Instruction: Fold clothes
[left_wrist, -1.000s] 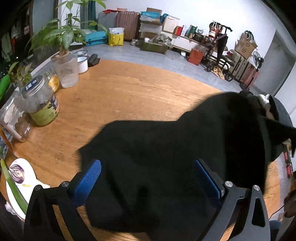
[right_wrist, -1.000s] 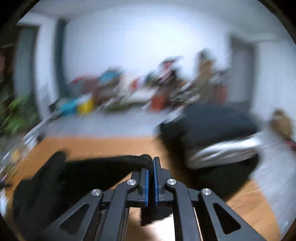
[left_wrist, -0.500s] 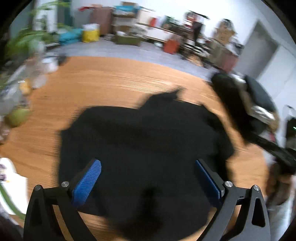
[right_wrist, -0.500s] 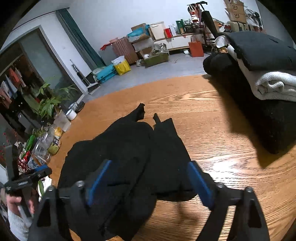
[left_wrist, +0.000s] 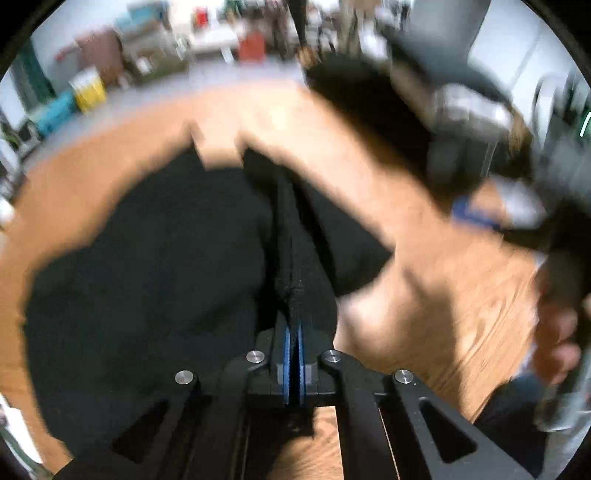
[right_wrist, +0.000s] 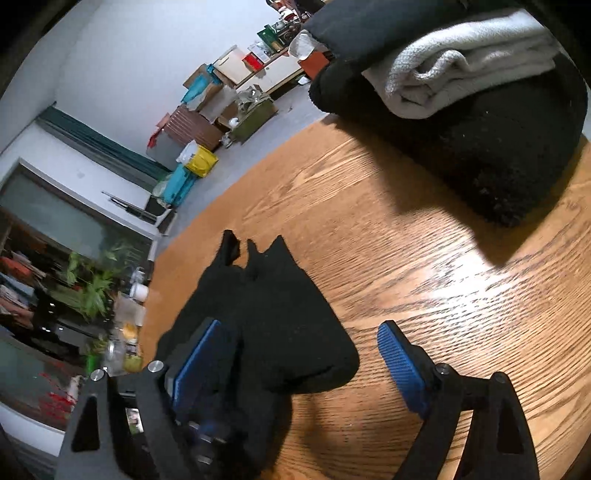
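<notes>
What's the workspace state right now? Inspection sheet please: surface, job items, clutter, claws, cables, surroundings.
Surface: round wooden table, glare patch near the right claw.
Job's things: black garment lying rumpled on the table; stack of folded clothes, black with a light grey piece between, at the far edge.
Clutter: jars and potted plants along the table's left rim.
Claws: left claw shut on a ridge of the black garment; right claw open, garment edge between its pads, not pinched.
Cables: nothing seen.
Surroundings: boxes, bags and a suitcase against the white wall; left view motion-blurred.
</notes>
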